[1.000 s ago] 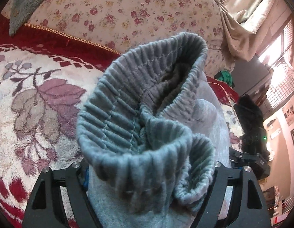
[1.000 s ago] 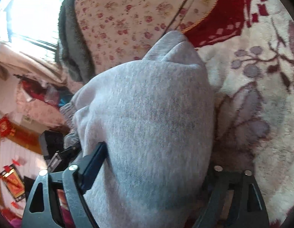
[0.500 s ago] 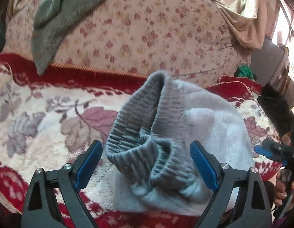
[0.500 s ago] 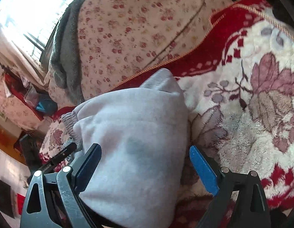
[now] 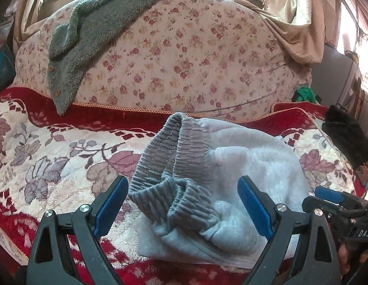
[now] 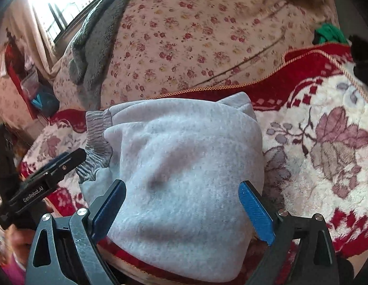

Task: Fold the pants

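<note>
The light grey fleece pants [image 5: 243, 166] lie folded in a thick bundle on the red and cream floral blanket [image 5: 53, 156]. Their darker ribbed waistband [image 5: 169, 161] is bunched at the bundle's left end. My left gripper [image 5: 182, 199] is open, its blue pads either side of the waistband end and a little back from it. In the right wrist view the pants [image 6: 188, 166] fill the middle. My right gripper [image 6: 182, 204] is open at the bundle's near edge, holding nothing. The left gripper [image 6: 48, 173] shows at that view's left.
A large floral cushion [image 5: 184, 54] stands behind the blanket with a grey fuzzy garment [image 5: 89, 28] draped over it. A black fuzzy item [image 5: 345, 133] and a green cloth [image 5: 304, 95] lie at the right. Beige curtains [image 5: 298, 11] hang at the back right.
Both grippers opened and let go of the pants, then drew back. The bundle now rests on the blanket instead of being held up close to the cameras.
</note>
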A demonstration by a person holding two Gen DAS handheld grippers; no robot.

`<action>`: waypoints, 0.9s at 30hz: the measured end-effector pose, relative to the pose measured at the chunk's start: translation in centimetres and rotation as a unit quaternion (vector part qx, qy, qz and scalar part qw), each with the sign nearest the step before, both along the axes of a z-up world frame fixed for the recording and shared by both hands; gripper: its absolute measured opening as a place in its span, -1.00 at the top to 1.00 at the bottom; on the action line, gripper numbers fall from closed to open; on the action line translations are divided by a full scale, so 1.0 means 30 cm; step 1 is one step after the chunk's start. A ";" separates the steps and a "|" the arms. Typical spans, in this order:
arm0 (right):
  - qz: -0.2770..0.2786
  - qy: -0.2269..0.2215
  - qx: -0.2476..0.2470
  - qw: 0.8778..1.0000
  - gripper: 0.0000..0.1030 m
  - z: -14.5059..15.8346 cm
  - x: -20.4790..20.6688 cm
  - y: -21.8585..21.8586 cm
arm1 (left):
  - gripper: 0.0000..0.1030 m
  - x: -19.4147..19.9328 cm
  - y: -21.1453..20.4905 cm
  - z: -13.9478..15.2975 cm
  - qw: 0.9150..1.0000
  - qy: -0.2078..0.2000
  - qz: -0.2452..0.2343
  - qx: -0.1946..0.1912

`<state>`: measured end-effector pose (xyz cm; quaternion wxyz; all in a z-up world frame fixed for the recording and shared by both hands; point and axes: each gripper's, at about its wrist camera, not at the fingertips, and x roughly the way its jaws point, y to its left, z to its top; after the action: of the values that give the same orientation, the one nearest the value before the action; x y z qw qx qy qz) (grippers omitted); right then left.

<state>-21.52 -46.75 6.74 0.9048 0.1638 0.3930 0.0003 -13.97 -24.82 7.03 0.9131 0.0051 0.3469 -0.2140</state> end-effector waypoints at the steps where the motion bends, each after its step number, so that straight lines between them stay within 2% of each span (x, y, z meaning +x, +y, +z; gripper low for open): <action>1: 0.001 -0.001 -0.004 1.000 -0.91 0.003 0.000 0.008 | -0.80 -0.005 -0.006 0.001 1.000 -0.004 0.001 0.005; 5: 0.002 -0.003 -0.014 1.000 -0.91 0.008 0.001 0.028 | -0.80 -0.031 -0.034 0.007 0.999 -0.035 0.012 0.036; 14: -0.004 -0.002 -0.010 1.000 -0.91 0.007 0.000 0.015 | -0.80 -0.054 -0.077 0.000 0.993 -0.069 0.025 0.094; 27: -0.008 0.001 -0.005 1.000 -0.91 0.003 -0.005 0.002 | -0.80 -0.065 -0.094 0.007 0.995 -0.066 0.013 0.077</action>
<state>-21.68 -46.70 6.83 0.9054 0.1622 0.3923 -0.0093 -15.92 -27.63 7.24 0.9337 0.0846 0.3016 -0.1737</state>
